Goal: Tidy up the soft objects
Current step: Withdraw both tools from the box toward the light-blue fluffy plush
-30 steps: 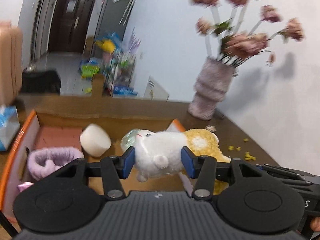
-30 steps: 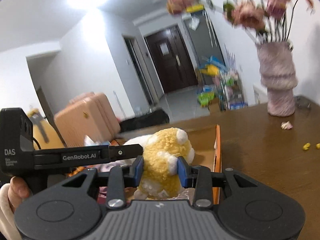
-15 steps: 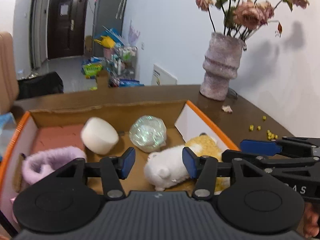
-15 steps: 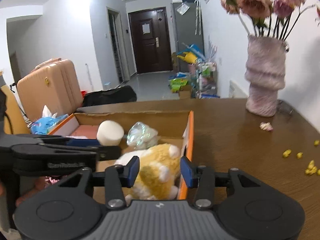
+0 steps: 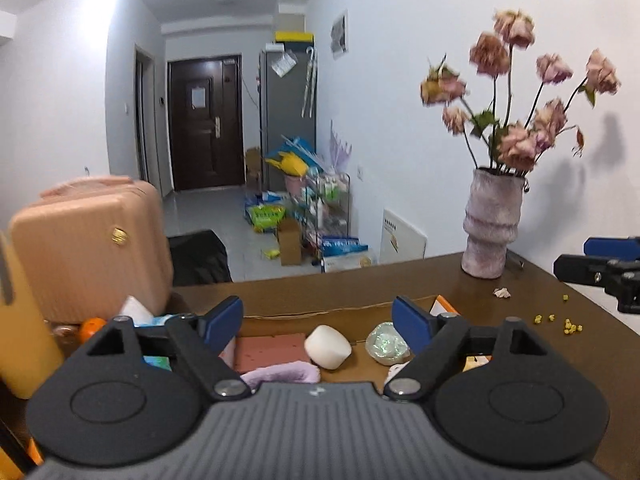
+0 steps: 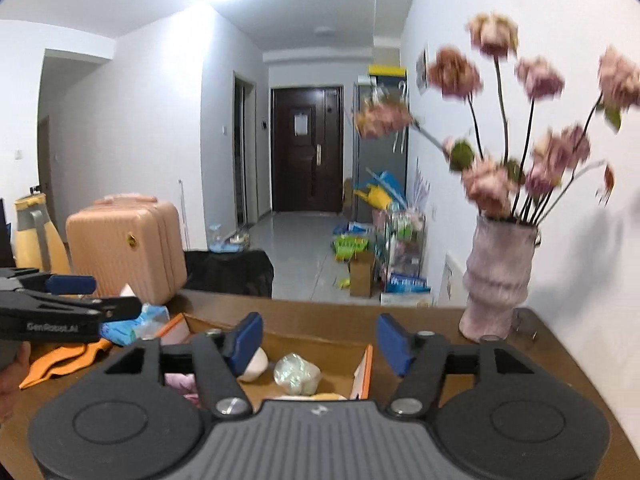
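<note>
An open cardboard box with an orange rim stands on the brown table. In it lie a white foam cylinder, a shiny crinkled ball, a pink sponge block and a purple fluffy piece. The white and yellow plush toys are almost hidden behind the gripper bodies. My left gripper is open and empty above the box. My right gripper is open and empty above the box, where the ball and cylinder show.
A vase of dried flowers stands at the table's back right near the wall, with yellow crumbs beside it. A pink suitcase and tissue pack are to the left. The other gripper shows at each view's edge.
Both grippers let go of their plush toys, which dropped into the box. Both have opened wide and lifted up and back from the box.
</note>
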`<state>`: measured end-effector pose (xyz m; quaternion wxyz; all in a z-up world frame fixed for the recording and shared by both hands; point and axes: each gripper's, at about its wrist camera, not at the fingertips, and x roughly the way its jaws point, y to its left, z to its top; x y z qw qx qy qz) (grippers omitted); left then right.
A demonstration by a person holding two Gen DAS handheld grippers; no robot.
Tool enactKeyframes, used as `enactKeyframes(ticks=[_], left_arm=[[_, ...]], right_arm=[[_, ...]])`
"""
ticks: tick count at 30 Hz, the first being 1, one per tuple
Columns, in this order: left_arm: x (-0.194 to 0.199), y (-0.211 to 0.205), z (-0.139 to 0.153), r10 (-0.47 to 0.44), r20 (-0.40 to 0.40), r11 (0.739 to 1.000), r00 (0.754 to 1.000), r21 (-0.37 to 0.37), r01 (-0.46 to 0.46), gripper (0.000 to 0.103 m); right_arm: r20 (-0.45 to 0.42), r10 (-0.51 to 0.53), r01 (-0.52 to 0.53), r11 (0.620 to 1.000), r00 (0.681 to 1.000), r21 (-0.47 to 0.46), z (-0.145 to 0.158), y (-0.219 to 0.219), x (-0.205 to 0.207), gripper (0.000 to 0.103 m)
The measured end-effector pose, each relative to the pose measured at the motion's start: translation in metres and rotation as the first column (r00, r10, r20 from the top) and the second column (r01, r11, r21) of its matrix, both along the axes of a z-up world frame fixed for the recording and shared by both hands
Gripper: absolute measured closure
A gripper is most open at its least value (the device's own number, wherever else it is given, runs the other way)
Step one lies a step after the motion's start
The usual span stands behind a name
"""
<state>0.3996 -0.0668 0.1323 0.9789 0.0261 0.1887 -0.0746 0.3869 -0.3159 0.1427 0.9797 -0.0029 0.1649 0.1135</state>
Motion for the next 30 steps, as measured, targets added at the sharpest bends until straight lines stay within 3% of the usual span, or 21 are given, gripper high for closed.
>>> enactKeyframes(ticks=[3,6,9,18,22,26,30], left_arm=[[-0.027,0.007,0.008,0.014,0.032,1.0,0.999,-0.008,-0.013,0.015],[-0.058,0.017,0.013,0.033,0.078,0.999,0.996,-0.026,-0.031,0.003],[-0.092,0.026,0.011,0.045,0.119,0.998,0.992,-0.037,-0.041,0.002],[-0.212,0.051,-0.04,0.047,0.238,0.997,0.97,0.043,-0.059,0.0],[-0.251,0.07,-0.064,0.048,0.196,0.999,0.98,-0.007,-0.047,0.0],[-0.282,0.083,-0.093,0.067,0.147,0.998,0.987,-0.011,-0.066,0.0],[-0.293,0.092,-0.113,0.038,0.09,0.999,0.995,-0.003,-0.038,0.0]], right_arm=[[0.029,0.006,-0.007,1.0,1.0,0.002,0.01,0.007,-0.024,0.03],[0.071,-0.006,0.006,1.0,0.997,-0.006,0.012,0.015,-0.049,0.023],[0.12,-0.009,0.011,1.0,0.993,-0.008,0.006,0.021,-0.075,0.015],[0.196,-0.02,0.016,1.0,0.98,0.021,-0.045,0.039,-0.185,0.013],[0.218,-0.029,0.025,0.999,0.976,0.021,-0.07,0.051,-0.232,0.007],[0.232,-0.045,0.043,0.999,0.972,0.013,-0.094,0.061,-0.27,0.004],[0.176,-0.034,0.037,0.999,0.984,-0.014,-0.117,0.07,-0.284,0.003]])
